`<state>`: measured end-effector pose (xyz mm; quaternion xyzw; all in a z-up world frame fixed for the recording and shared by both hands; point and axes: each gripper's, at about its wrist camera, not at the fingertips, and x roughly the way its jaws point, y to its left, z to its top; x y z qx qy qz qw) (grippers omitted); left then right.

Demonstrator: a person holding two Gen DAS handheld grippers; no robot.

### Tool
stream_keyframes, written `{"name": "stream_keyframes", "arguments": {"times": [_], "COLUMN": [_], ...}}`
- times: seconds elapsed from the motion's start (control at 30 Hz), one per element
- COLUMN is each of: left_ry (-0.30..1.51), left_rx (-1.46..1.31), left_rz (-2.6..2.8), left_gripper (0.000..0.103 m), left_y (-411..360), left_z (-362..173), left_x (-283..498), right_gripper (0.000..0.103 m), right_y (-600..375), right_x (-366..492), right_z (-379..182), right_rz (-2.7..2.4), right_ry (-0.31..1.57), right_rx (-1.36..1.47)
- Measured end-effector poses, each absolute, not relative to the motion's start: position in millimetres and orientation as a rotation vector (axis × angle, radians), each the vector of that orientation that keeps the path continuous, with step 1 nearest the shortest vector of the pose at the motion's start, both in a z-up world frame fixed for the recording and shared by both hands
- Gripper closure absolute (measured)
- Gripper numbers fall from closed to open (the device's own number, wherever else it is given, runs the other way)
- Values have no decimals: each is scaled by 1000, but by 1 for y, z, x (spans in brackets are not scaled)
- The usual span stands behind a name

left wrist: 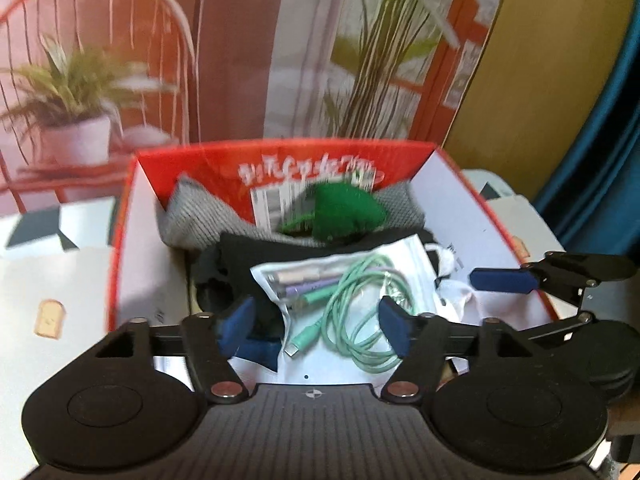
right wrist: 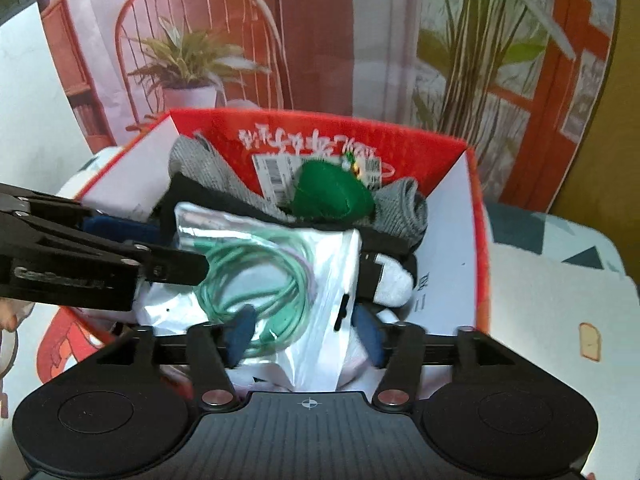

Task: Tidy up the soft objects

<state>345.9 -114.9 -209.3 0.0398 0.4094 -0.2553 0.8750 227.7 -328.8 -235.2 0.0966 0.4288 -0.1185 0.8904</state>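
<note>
A: What was in the red box (left wrist: 120, 216) at that moment?

B: A heap of soft things. A grey knit cloth (left wrist: 200, 216) lay against the far wall, a green plush piece (left wrist: 348, 210) sat on top near the back, and a black garment (left wrist: 248, 256) spread across the middle. On top of the black garment lay a clear plastic bag (left wrist: 404, 256) with a coiled green cable (left wrist: 352, 312) inside.

A: And the left gripper (left wrist: 318, 322)?

B: It hung over the near end of the bag, jaws released. The blue pads (left wrist: 394, 320) stood apart on either side of the cable coil, pressing on nothing.

A: The right gripper (right wrist: 306, 330)?

B: Also spread open. Its pads (right wrist: 240, 332) flanked the near edge of the bag (right wrist: 328, 280), with the cable (right wrist: 260, 280) beside the left pad. Neither pad clamped the plastic. From that view a white sock (right wrist: 394, 280) showed to the right of the bag, tucked under the black garment's edge.

A: Were the two tools close?

B: Yes. The left gripper reached in from the left side of the right camera's view, its dark finger over the bag's left part. The box stood on a patterned tablecloth (right wrist: 560, 280).
</note>
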Motion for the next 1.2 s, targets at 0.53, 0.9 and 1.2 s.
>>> {"name": "stream_keyframes", "arguments": {"times": [0.53,0.9,1.2], "left_ry": [511,337,266], "left_rx": [64,70,97], "left_rz": [-400,-288,-212], "left_gripper": [0,0,0], "left_y": [-58,-26,-17], "left_z": [-88,-18,11], "left_x": [226,103,34], "right_gripper": [0,0,0], "right_y": [-300,-244,-202], "right_x": [142,40,-17], "right_z": [-112,-25,13], "right_rz": [-387,-367,-389], "right_ry": [672,406,340], "right_rx": [244,247,200]}}
